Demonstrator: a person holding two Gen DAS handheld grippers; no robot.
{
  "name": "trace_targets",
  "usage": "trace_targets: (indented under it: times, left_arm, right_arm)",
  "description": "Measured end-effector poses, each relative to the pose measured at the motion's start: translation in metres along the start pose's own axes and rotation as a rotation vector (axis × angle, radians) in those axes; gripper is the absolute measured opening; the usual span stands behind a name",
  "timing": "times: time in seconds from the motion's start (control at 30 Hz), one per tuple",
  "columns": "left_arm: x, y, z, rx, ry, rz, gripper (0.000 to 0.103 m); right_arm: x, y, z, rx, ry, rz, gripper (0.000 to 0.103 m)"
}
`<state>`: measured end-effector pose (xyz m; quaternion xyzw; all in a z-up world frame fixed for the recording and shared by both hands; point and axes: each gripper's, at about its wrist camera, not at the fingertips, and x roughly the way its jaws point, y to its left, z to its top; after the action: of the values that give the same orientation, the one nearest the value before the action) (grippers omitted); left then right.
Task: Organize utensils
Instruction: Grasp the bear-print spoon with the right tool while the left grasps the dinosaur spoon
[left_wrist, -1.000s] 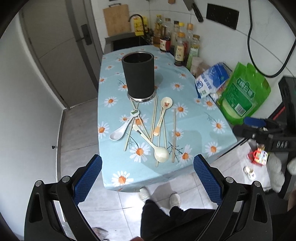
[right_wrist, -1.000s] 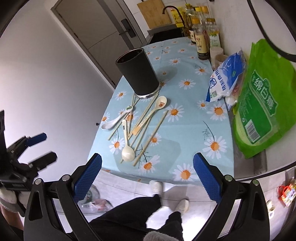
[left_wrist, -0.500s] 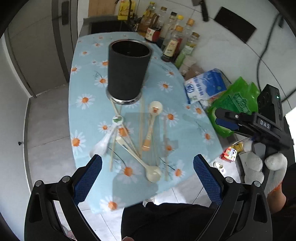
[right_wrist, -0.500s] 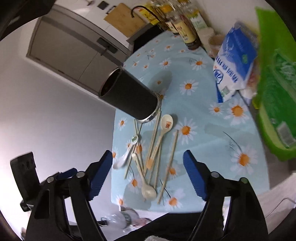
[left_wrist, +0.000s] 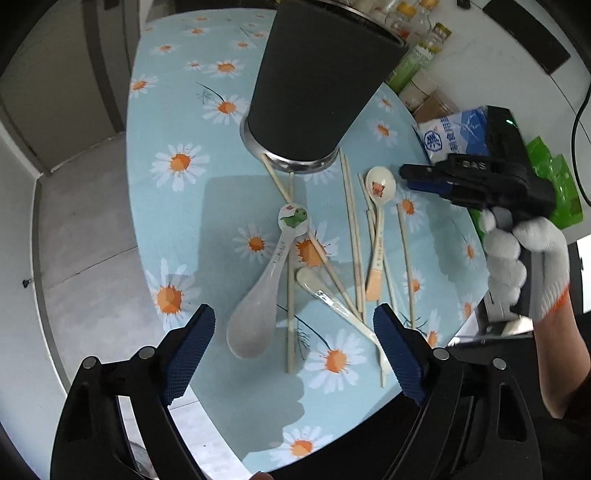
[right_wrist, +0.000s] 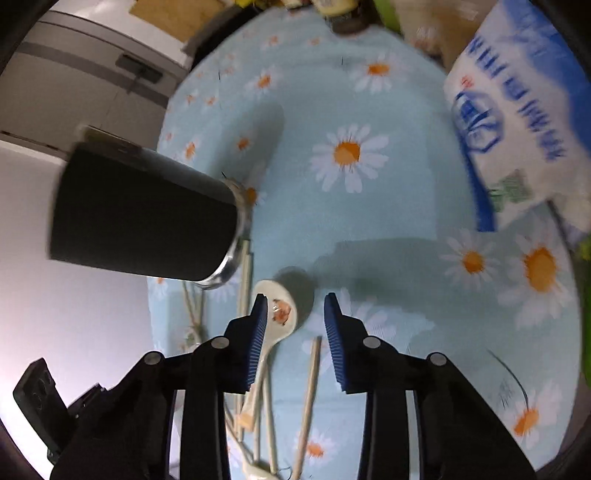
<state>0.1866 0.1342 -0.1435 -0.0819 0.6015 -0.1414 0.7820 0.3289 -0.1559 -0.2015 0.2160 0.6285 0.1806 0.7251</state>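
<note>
A black utensil holder (left_wrist: 317, 85) stands on the daisy tablecloth (left_wrist: 177, 206); it also shows in the right wrist view (right_wrist: 144, 218). Below it lie several wooden chopsticks (left_wrist: 352, 236), a white spoon with a green dinosaur (left_wrist: 266, 280), a plain cream spoon (left_wrist: 332, 299) and a cream spoon with an orange handle tip (left_wrist: 378, 206). My left gripper (left_wrist: 295, 354) is open above the white spoon. My right gripper (right_wrist: 295, 332) is open, half closed, with the orange-tipped spoon's bowl (right_wrist: 280, 310) between its pads; it also shows in the left wrist view (left_wrist: 406, 177).
A blue and white bag (right_wrist: 517, 122) and a green bag (left_wrist: 554, 184) lie on the right side of the table. Bottles (left_wrist: 421, 40) stand at the back behind the holder. The table's front edge (left_wrist: 258, 435) is close to my left gripper.
Both grippers have dropped close to the table. The right gripper has narrowed and moved over the orange-tipped spoon's bowl. The left gripper has come in over the white spoon.
</note>
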Motion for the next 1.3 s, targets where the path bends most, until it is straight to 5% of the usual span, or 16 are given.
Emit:
trace_targets:
  times: [0.07,0.13,0.27,0.53,0.83,0.93,1.13,1.3]
  left_arm:
    - [0.007,0.005,0.005,0.016,0.032,-0.011,0.083]
    - [0.013,0.011,0.009,0.018,0.046,0.0,0.071]
    - [0.026,0.023,0.019,0.009,0.089,-0.005,0.071]
    - [0.045,0.017,0.035,0.062,0.16,0.041,0.071]
    - [0.053,0.019,0.042,0.046,0.211,0.056,0.071]
    - [0.058,0.015,0.043,0.069,0.235,0.064,0.062]
    - [0.068,0.001,0.048,0.132,0.264,0.115,0.06]
    - [0.074,-0.009,0.054,0.192,0.278,0.152,0.045]
  right_arm:
    - [0.011,-0.001,0.004,-0.019,0.036,0.011,0.034]
    - [0.013,0.0,0.006,-0.025,0.035,0.012,0.034]
    - [0.014,0.012,0.004,-0.092,0.032,-0.019,0.034]
    - [0.014,0.018,-0.009,-0.15,0.027,-0.076,0.011]
    - [0.011,-0.002,-0.008,-0.107,0.015,0.037,0.005]
    - [0.004,0.0,-0.011,-0.121,0.005,0.063,0.005]
    - [-0.018,0.008,-0.009,-0.171,-0.041,0.087,0.005]
    - [-0.04,0.018,-0.007,-0.206,-0.082,0.101,0.005]
